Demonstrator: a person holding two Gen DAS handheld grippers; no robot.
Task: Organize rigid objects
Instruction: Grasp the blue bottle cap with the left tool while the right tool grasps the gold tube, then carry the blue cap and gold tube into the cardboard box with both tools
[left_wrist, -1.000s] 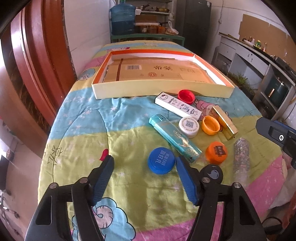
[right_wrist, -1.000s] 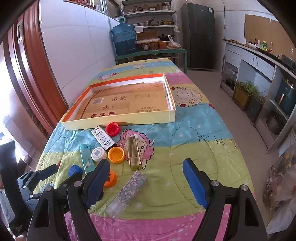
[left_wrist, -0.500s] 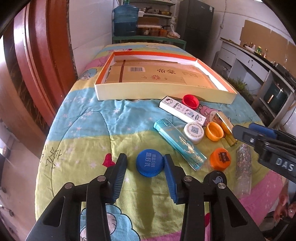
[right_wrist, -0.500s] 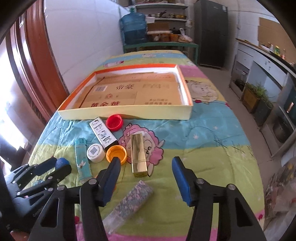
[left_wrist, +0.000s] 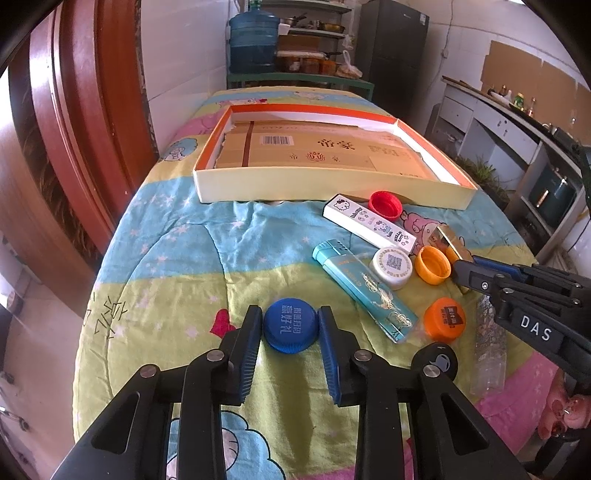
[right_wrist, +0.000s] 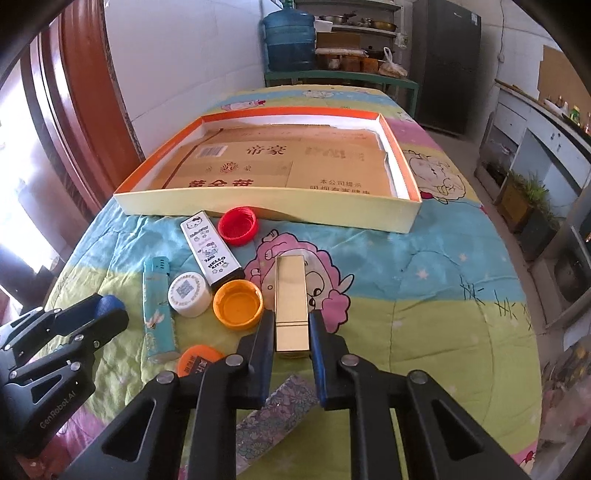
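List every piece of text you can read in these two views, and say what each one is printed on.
"DAS": on the right gripper body, seen from the left wrist.
"GenRobot AI": on the left gripper body, seen from the right wrist.
"HELLO KITTY": on the white box.
"帝豪": on the cardboard lining the tray.
Blue cap: white Chinese characters, upside down, not surely readable.
White cap: QR code only.
Orange cap label, barcode digits: too small.

free: cloth (left_wrist: 177, 266) left of caps | blocked: box wall (left_wrist: 295, 186) beyond red cap (left_wrist: 385, 205)
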